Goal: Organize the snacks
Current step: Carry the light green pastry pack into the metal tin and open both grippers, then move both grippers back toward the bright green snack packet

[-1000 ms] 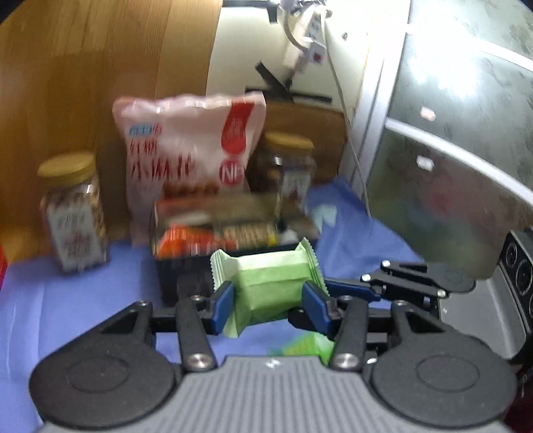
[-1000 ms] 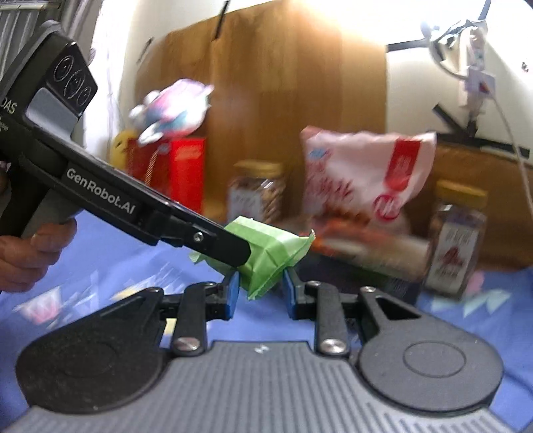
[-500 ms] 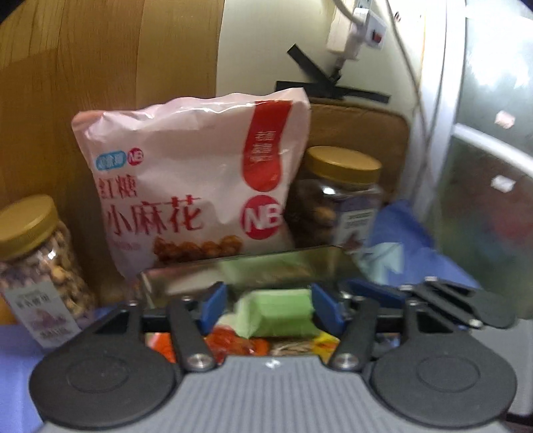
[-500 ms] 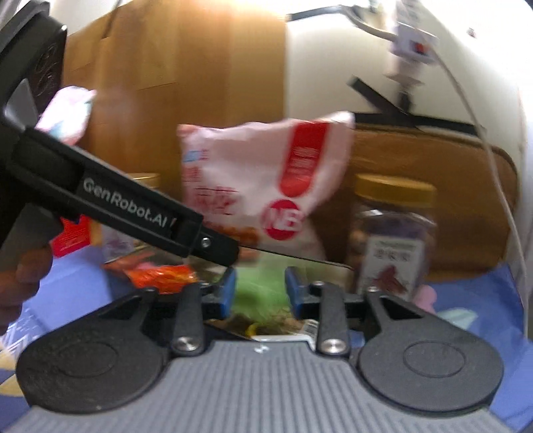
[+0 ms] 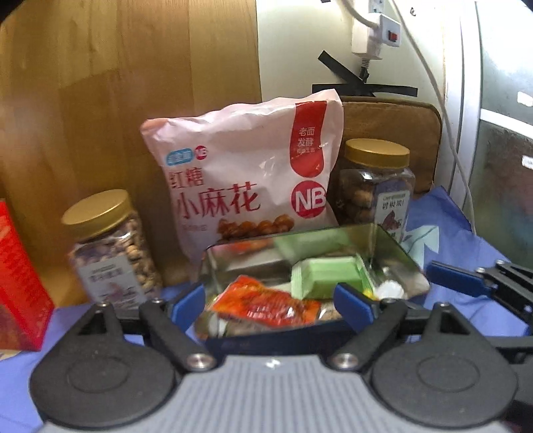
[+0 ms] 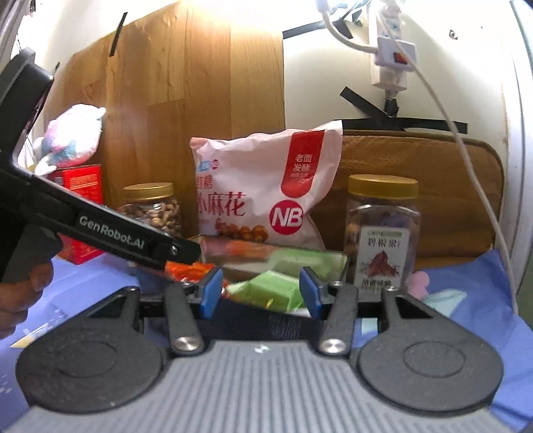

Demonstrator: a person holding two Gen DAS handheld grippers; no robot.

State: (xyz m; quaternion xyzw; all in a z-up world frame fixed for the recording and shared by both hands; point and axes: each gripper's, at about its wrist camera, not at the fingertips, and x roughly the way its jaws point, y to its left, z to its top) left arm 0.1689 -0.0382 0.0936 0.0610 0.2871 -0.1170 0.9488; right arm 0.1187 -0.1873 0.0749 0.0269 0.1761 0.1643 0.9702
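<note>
1. Left gripper (image 5: 271, 301), black frame with blue pads: jaws spread wide, having just been opening, and gripping nothing. They sit over the near rim of the dark rectangular tin with shiny inner walls (image 5: 393, 246).
2. Right gripper (image 6: 260, 293), same build: jaws parted, having just been opening, with the pads clear of the packet seen beyond them. In the left wrist view its blue fingertip (image 5: 456, 281) shows just right of the tin.
3. Pale green foil snack packet (image 5: 324, 276): released, lying inside the tin toward its right side, resting on other wrappers. In the right wrist view it appears between the right pads but beyond them, apart from both.
4. Orange-red crinkled wrapper (image 5: 266, 304): in the tin's near left part, just beside the green packet.
5. Blue patterned cloth (image 5: 443, 229): covers the surface under the tin.
6. A hand (image 6: 20, 293) holds the left tool's handle at the left edge of the right wrist view.
7. Behind the tin, left: clear plastic jar of nuts with a gold lid (image 5: 110, 249), upright. Further left, a red carton (image 5: 20, 286).
8. Behind centre: large pink-white snack bag with a red "NB" roundel (image 5: 246, 180), standing and leaning back.
9. Behind right: second gold-lidded clear jar (image 5: 376, 186), upright, close to the bag's right edge.
10. Farthest: wooden panel (image 5: 133, 83), brown cushion (image 6: 433, 183), white power strip (image 5: 374, 30) on the wall.
</note>
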